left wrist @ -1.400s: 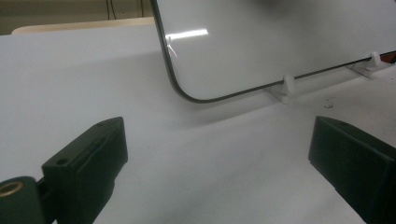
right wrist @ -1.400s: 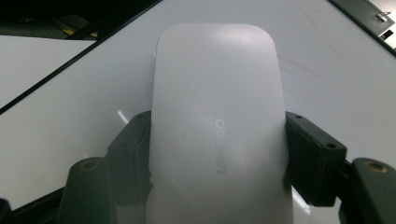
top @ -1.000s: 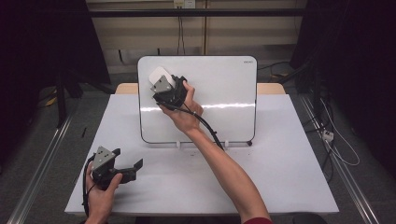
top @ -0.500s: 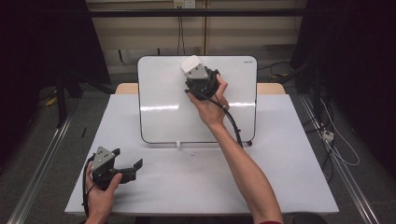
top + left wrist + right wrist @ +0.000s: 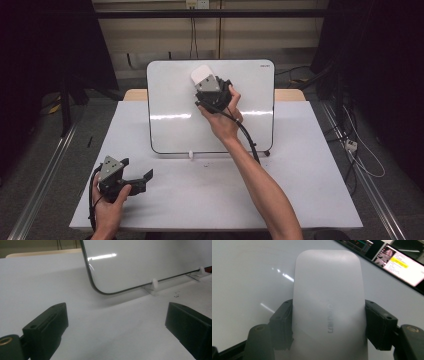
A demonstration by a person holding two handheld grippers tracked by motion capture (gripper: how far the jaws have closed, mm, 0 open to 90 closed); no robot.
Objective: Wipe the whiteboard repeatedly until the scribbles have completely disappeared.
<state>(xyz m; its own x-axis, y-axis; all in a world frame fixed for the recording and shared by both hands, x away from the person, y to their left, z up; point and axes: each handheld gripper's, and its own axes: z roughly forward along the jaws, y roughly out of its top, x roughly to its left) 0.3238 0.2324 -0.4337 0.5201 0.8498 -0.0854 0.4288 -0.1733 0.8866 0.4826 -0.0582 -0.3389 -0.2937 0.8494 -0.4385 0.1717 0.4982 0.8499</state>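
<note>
Two grippers: right gripper (image 5: 206,80) fingers clamped white eraser (image 5: 328,302) against whiteboard (image 5: 170,100), eraser's contact face hidden; left gripper (image 5: 142,177) fingers wide apart, empty, on surface (image 5: 300,190).

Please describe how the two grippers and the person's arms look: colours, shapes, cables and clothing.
Both the left gripper and the right gripper are black, blocky tools, each topped with a grey three-cornered plate. Their jaws are thick, black, squared blocks with small screw holes. A black cable trails from each gripper. The forearms are bare; a dark red sleeve edge shows at the bottom on the right arm.
</note>
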